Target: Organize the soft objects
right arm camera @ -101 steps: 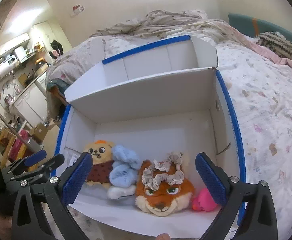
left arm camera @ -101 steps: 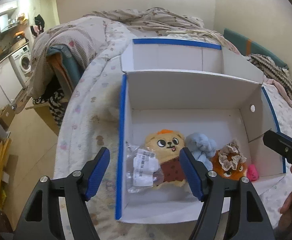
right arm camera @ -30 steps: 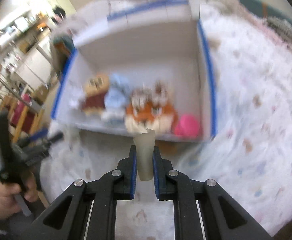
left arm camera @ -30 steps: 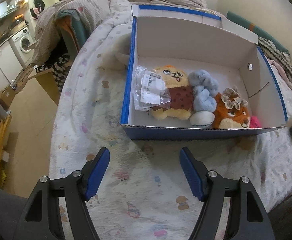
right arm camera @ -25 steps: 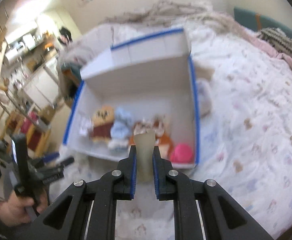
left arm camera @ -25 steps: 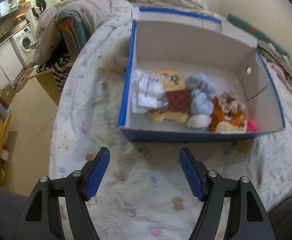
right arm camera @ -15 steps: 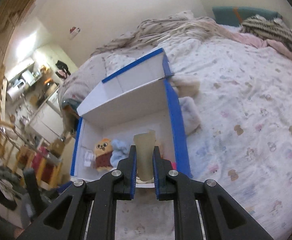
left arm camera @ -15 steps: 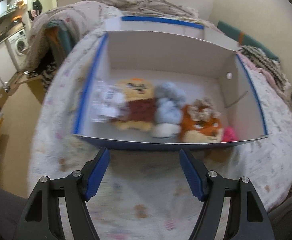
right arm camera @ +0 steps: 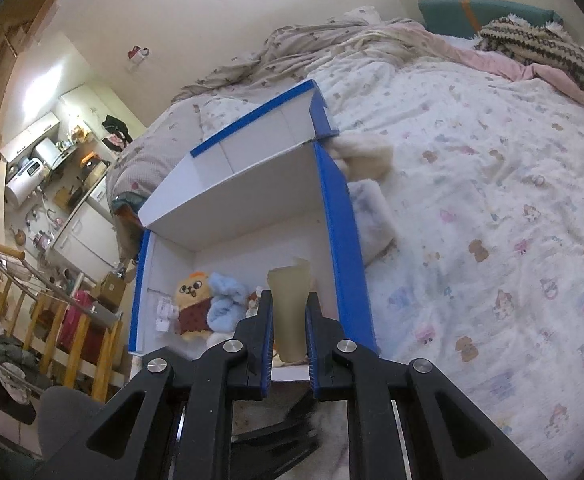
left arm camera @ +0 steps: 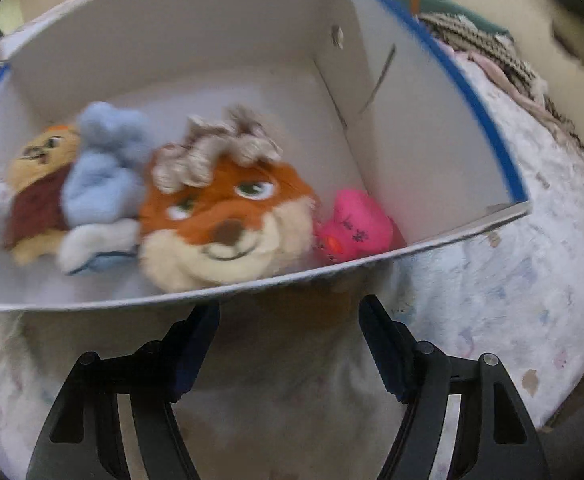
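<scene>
A white box with blue edges (left arm camera: pixel 432 168) sits on the bed and holds an orange fox plush (left arm camera: pixel 227 208), a light blue plush (left arm camera: pixel 99 172), a yellow bear plush (left arm camera: pixel 35 176) and a pink toy (left arm camera: pixel 356 224). My left gripper (left arm camera: pixel 287 344) is open and empty, just in front of the box's near wall. My right gripper (right arm camera: pixel 288 320) is shut on a beige soft piece (right arm camera: pixel 289 304), raised above the box (right arm camera: pixel 340 240). The bear (right arm camera: pixel 189 304) and blue plush (right arm camera: pixel 225 300) show below it.
Two fluffy soft items (right arm camera: pixel 366 156) lie on the patterned bedspread (right arm camera: pixel 492 220) beside the box's right wall. Rumpled blankets (right arm camera: pixel 332 40) and a knitted throw (right arm camera: pixel 540 48) lie at the bed's far end. A kitchen area and a wooden railing (right arm camera: pixel 31 280) are off the bed's left side.
My left gripper has moved close to the box's front wall, toward the fox and pink toy. My right gripper has risen and pulled back, still holding the beige piece.
</scene>
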### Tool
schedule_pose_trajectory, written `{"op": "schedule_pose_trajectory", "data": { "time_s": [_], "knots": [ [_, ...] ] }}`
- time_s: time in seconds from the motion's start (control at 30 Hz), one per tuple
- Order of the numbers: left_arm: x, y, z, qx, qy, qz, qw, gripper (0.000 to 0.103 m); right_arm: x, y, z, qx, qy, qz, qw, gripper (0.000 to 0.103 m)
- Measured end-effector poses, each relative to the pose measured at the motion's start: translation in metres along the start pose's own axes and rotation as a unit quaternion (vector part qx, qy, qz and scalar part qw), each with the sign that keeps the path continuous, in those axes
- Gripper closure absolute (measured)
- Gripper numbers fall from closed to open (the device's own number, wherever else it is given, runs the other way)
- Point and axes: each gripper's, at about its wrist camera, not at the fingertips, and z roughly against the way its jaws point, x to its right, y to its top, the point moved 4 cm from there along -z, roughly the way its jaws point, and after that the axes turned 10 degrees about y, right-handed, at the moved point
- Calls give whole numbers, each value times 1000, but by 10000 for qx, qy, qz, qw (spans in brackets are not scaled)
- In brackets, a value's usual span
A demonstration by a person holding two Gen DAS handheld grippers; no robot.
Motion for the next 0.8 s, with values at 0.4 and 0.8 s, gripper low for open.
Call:
{"op": "schedule_pose_trajectory", "data": {
  "time_s": [0.4, 0.8],
  "knots": [
    [-4, 9, -29, -492, 211, 711, 9960, 45, -1, 0, -8, -65, 38, 14, 10000, 87],
    [-52, 0, -20, -298, -468, 716, 9959, 93, -1, 0, -11, -138, -27, 71, 9999, 87]
  ]
}}
